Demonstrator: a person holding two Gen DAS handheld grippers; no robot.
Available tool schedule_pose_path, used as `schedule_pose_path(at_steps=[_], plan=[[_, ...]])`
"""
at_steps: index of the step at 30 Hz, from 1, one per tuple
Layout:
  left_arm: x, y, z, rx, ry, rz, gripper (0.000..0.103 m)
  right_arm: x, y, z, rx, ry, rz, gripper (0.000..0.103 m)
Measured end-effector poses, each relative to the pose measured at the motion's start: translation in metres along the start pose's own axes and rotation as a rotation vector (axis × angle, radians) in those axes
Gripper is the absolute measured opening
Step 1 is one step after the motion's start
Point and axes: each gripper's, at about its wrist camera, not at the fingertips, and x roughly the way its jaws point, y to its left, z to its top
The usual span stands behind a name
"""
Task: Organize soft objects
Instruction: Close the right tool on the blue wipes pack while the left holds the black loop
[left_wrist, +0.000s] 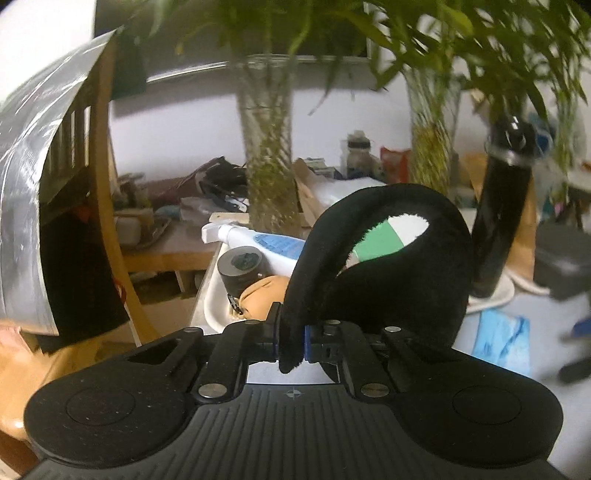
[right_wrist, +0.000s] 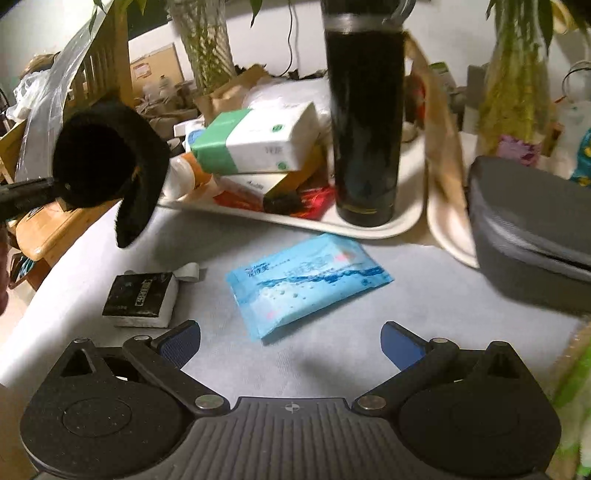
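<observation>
left hand-held gripper (left_wrist: 291, 341) clamping black earmuffs (left_wrist: 388, 258) above tray (right_wrist: 388, 225) edge, right hand-held gripper (right_wrist: 290, 341) wide over blue pack (right_wrist: 306, 284)

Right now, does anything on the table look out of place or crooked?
Yes. The blue wipes packet lies askew on the bare cloth, outside the white tray that holds the other items. The small black box also sits alone near the table edge. The left gripper holds black earmuffs in the air.

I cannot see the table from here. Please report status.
Left gripper shut on black earmuffs, lifted. Right gripper open, empty, above blue wipes pack. White tray crowded; black flask stands there.
</observation>
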Motion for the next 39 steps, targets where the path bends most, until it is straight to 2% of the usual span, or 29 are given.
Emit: schedule_pose_path(at_steps=[6, 10, 14, 16, 20, 26, 30, 34, 39], plan=[[-0.003, 0.006, 0.003, -0.049, 0.000, -0.030, 0.011, 0.028, -0.008, 0.001, 0.036, 0.012, 0.012, 0.103], [-0.003, 0.009, 0.002, -0.061, 0.002, -0.033, 0.011, 0.042, -0.009, 0.003, 0.061, 0.001, -0.016, 0.103], [-0.002, 0.011, 0.002, -0.065, 0.008, -0.035, 0.011, 0.053, 0.003, 0.003, -0.037, 0.021, -0.141, 0.102], [-0.001, 0.011, 0.002, -0.067, 0.009, -0.036, 0.011, 0.054, 0.004, 0.002, -0.072, 0.031, -0.166, 0.103], [-0.001, 0.012, 0.002, -0.070, 0.011, -0.037, 0.011, 0.045, -0.005, 0.002, -0.052, 0.080, -0.212, 0.103], [-0.003, 0.010, 0.003, -0.076, 0.006, -0.041, 0.011, 0.022, -0.031, -0.002, 0.031, 0.143, -0.342, 0.102], [-0.005, 0.009, 0.002, -0.082, 0.000, -0.044, 0.011, 0.005, -0.034, -0.003, 0.078, 0.080, -0.271, 0.103], [-0.005, 0.008, 0.002, -0.082, 0.000, -0.046, 0.011, 0.014, -0.024, 0.001, 0.072, 0.011, -0.218, 0.103], [-0.003, 0.008, 0.002, -0.081, 0.005, -0.047, 0.011, 0.040, -0.012, 0.008, 0.053, -0.032, -0.226, 0.103]])
